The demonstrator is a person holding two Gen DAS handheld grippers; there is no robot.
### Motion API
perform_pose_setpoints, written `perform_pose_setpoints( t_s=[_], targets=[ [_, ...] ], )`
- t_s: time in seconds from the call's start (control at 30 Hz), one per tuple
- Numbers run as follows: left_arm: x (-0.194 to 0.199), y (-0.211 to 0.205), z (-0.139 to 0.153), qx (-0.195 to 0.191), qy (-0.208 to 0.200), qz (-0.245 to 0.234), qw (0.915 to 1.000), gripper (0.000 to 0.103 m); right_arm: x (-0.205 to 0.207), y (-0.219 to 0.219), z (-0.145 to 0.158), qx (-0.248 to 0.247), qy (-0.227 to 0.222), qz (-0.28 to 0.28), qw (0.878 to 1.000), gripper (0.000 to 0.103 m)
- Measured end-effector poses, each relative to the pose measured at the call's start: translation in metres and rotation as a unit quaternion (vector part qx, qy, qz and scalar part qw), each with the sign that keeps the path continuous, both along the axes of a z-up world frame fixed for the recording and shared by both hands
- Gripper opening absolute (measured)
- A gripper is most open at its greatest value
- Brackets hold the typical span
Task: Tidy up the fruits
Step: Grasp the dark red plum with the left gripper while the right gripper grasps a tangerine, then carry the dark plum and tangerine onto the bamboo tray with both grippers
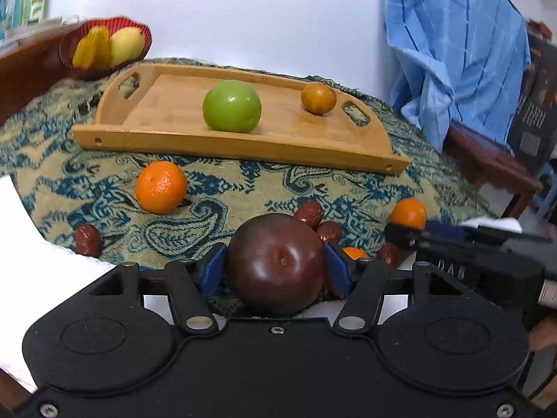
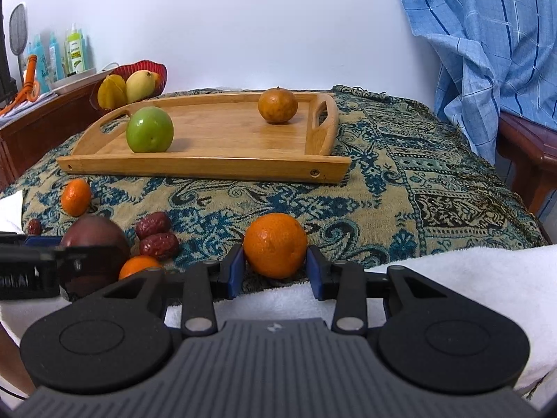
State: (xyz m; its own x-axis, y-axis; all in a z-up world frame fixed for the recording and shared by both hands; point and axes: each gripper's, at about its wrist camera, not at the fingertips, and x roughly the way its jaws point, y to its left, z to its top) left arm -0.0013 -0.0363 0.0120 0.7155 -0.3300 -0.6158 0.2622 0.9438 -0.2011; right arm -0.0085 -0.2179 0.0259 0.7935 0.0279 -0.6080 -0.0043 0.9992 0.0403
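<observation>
My left gripper (image 1: 275,261) is shut on a dark red round fruit (image 1: 275,261), its blue pads pressed on both sides. Low over the patterned cloth, my right gripper (image 2: 275,264) is shut on an orange (image 2: 275,249), and it shows at the right edge of the left wrist view. Beyond lies a wooden tray (image 1: 243,146) with a green apple (image 1: 232,106) and a brownish orange (image 1: 318,98) on it. A loose orange (image 1: 161,187), a small orange (image 2: 139,265) and several red dates (image 2: 155,235) lie on the cloth.
A red basket (image 1: 144,33) with yellow fruit stands at the back left on a wooden ledge, with bottles (image 2: 75,52) behind it. A blue cloth (image 2: 487,52) hangs over a chair at the right. A white towel (image 2: 452,278) covers the near edge.
</observation>
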Motion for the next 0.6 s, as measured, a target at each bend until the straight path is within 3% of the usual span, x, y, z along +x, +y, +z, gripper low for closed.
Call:
perform_pose_setpoints(
  t_s=[0.2,0.6],
  targets=[
    [-0.003,-0.003,0.007,0.037,-0.016,0.007,0.9992,0.058,0.001,0.004,0.003,0.003,-0.011,0.004,1.000,0.041],
    [0.033,0.018,0.044,0.037,-0.043,0.041,0.9975,0.058,0.022,0.005,0.024,0.025,-0.060,0.000,0.998,0.041]
  ],
)
